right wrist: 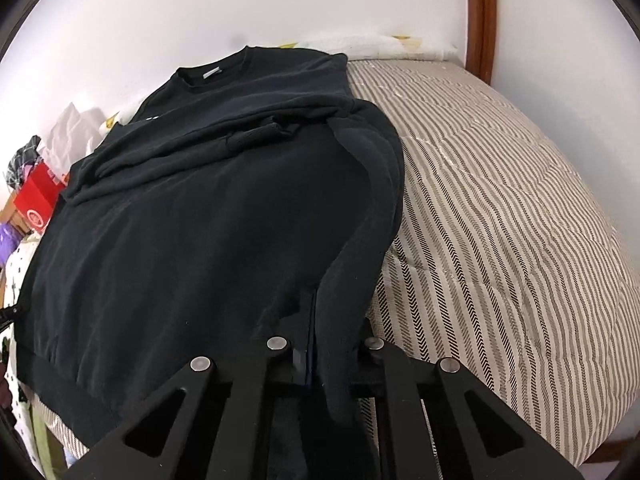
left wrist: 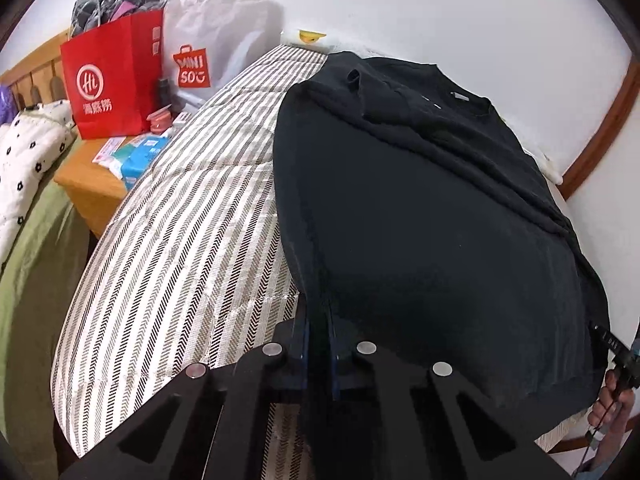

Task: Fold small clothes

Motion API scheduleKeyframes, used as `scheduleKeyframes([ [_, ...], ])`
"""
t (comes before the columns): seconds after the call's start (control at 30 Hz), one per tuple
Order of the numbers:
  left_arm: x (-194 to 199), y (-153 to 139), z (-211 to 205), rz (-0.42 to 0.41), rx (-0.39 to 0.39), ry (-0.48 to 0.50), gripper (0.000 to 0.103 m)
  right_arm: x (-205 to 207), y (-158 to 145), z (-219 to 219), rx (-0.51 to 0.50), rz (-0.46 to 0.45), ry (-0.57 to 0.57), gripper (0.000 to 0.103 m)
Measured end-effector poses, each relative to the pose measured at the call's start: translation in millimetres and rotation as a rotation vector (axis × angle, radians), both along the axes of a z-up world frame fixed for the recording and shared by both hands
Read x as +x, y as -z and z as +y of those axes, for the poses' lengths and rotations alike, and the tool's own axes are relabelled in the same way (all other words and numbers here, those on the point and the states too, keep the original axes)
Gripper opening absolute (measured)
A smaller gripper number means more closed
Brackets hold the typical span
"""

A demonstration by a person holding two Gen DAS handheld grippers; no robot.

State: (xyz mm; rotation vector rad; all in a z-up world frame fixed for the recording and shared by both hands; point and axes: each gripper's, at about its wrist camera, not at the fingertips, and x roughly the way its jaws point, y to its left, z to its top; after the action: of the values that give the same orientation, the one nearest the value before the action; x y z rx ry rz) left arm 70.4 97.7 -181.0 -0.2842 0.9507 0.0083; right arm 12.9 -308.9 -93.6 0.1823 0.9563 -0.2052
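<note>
- Closest to the left wrist lens, the left gripper [left wrist: 320, 320] has its fingers drawn narrow with black cloth between them, at the sweatshirt's bottom-left corner as the person faces it.
- Pinched there is the black sweatshirt [left wrist: 420, 208], which lies flat on the striped quilt [left wrist: 180, 220], its neck at the far end by the white wall [left wrist: 440, 8] and both sleeves already folded across the chest.
- By its look the fabric is a thick, soft knit: light enough to lift by two corners, limp, likely to sag in the middle and drag on the quilt rather than slide.
- Hem corners seem the sound place to hold for folding the lower half up toward the neck.
- Beyond the sweatshirt's left edge stand a red paper bag [left wrist: 116, 80] and a white bag [left wrist: 216, 36] on a wooden nightstand [left wrist: 92, 188]; the packets beside them are too small to read.
- At the sweatshirt's right hem corner, only a sliver of the right gripper [left wrist: 616, 354] and the person's right hand [left wrist: 610, 400] shows, cut off by the frame.

- Nearest the right wrist lens, the right gripper [right wrist: 316, 320] is likewise closed narrow on dark cloth at the sweatshirt [right wrist: 200, 220] lower right, where a thick rolled edge runs into the fingers.
- Black on black hides how many layers are caught, and whether that roll is hem or side seam I cannot tell.
- Right of the sweatshirt the quilt [right wrist: 500, 200] lies bare up to the wooden door frame [right wrist: 482, 12].
</note>
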Motion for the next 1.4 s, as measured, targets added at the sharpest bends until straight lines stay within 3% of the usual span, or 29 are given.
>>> scheduleKeyframes([
  [0.13, 1.9, -0.6, 0.9, 0.006, 0.001, 0.030, 0.008, 2.1, -1.6, 0.8, 0.006, 0.025, 0.054, 0.008],
  [0.43, 2.6, 1.1, 6.4, 0.002, -0.025, 0.059, 0.010, 7.9, -2.0, 9.3, -0.071, 0.071, 0.043, 0.011],
  [0.7, -1.8, -0.4, -10.2, -0.025, 0.065, 0.019, 0.007, 0.5, -0.6, 7.6, -0.060, 0.025, 0.003, 0.008],
  [0.87, -8.8, -8.0, 1.5, -0.026, -0.035, -0.021, 0.006, -7.3, -5.2, 1.3, -0.016, 0.007, -0.008, 0.006],
  [1.07, -32.0, -34.3, 13.5, -0.094, -0.130, -0.013, 0.006, -32.1, -20.5, -13.9, 0.099, -0.066, -0.001, 0.006],
  [1.27, -59.1, -62.0, 18.1, -0.168, -0.138, 0.012, 0.006, -57.2, -52.5, -5.0, 0.122, -0.114, -0.052, 0.006],
  [1.4, -62.0, -74.6, 21.9, -0.202, -0.129, 0.015, 0.006, -62.0, -74.2, 6.6, 0.063, -0.141, -0.109, 0.006],
])
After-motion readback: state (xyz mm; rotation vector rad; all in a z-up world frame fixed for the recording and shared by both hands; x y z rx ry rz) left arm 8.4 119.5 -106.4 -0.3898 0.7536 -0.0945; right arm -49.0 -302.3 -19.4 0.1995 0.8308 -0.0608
